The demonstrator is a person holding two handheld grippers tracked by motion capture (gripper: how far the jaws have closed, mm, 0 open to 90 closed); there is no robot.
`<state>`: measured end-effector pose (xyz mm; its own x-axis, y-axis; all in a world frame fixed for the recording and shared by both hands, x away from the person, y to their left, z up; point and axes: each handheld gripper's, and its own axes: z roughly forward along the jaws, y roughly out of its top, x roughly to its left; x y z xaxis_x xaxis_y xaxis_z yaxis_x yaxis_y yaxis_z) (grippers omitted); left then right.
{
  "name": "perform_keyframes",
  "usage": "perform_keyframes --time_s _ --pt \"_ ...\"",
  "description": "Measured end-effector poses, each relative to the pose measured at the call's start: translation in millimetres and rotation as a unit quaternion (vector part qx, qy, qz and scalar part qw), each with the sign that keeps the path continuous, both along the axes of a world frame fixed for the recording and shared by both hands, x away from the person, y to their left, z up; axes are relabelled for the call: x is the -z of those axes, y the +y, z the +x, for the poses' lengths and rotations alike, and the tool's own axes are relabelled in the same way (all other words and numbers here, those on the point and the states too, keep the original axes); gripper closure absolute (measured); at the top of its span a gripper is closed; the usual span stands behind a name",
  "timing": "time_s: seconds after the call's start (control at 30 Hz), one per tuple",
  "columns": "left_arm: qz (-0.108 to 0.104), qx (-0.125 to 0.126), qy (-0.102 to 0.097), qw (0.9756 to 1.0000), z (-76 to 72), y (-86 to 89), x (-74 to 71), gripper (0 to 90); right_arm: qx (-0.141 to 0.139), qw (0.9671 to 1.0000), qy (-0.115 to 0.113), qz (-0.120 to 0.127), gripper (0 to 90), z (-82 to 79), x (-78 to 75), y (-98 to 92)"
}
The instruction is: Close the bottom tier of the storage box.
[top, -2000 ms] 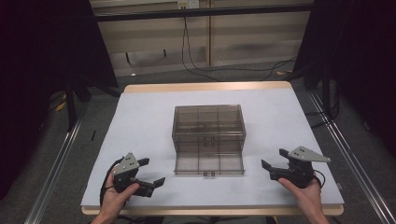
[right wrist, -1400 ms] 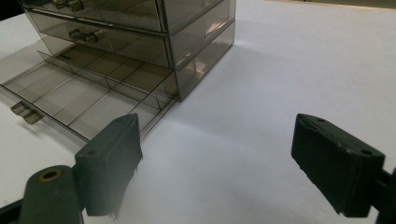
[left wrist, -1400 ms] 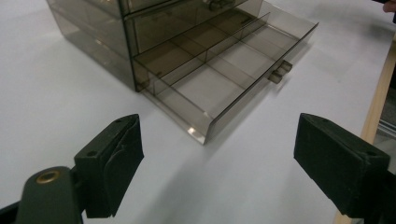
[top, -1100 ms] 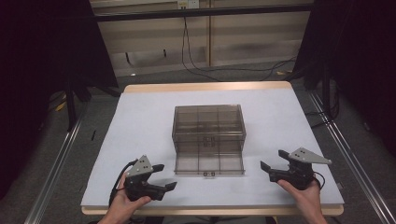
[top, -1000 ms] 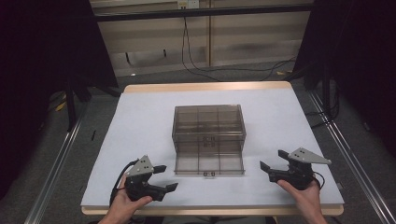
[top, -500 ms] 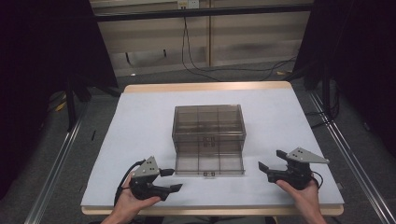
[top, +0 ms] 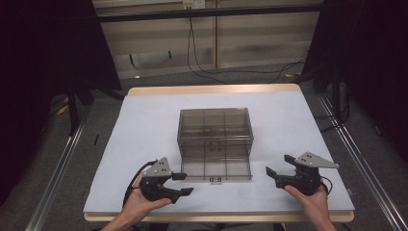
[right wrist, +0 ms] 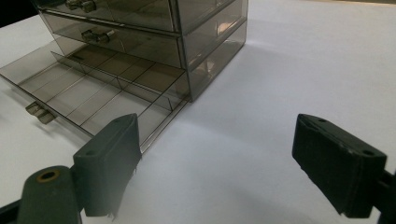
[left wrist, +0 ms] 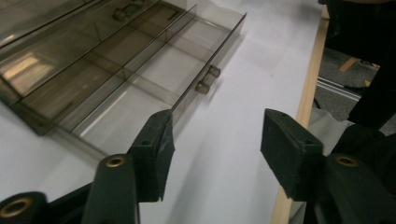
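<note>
A smoky see-through drawer cabinet stands mid-table, its bottom drawer pulled out toward me, compartments empty. The drawer's small handle faces the front edge. My left gripper lies left of the drawer front, open, pointing right; its jaws have just been closing with nothing between them. In the left gripper view the left gripper looks along the drawer toward the handle. My right gripper rests right of the drawer, open wide and empty. The right gripper view shows the right gripper facing the cabinet and drawer.
The white table top has a wooden front edge. Metal rails run along both sides, black curtains hang at left and right, and cables lie on the floor behind.
My left gripper has slid right along the front edge toward the drawer's front, and its jaws have narrowed. The right gripper has stayed where it was.
</note>
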<state>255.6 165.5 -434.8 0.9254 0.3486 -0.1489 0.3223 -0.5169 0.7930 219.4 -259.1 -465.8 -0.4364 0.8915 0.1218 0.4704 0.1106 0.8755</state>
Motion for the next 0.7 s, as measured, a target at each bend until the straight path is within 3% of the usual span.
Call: perform_keyframes --time_s 0.2,0.37,0.53,0.7 --pt "0.004 0.016 -0.01 0.9998 2.4 -8.8 -4.6 51.3 -0.003 1.0 -0.001 0.001 15.2 -0.3 -0.4 0.0" --pt "0.009 0.014 -0.01 0.9998 1.9 -20.6 -6.2 59.2 -0.004 1.0 -0.002 -0.002 15.2 -0.6 -0.3 -0.7" --pt "0.004 0.038 -0.017 0.9991 0.9 -30.9 -8.8 61.8 -0.003 1.0 -0.002 -0.003 15.2 -0.8 -0.5 -0.4" --pt "0.015 0.051 -0.024 0.9983 -0.5 -39.9 -8.3 67.7 -0.005 1.0 -0.001 -0.002 15.2 -0.8 -0.3 -0.5"
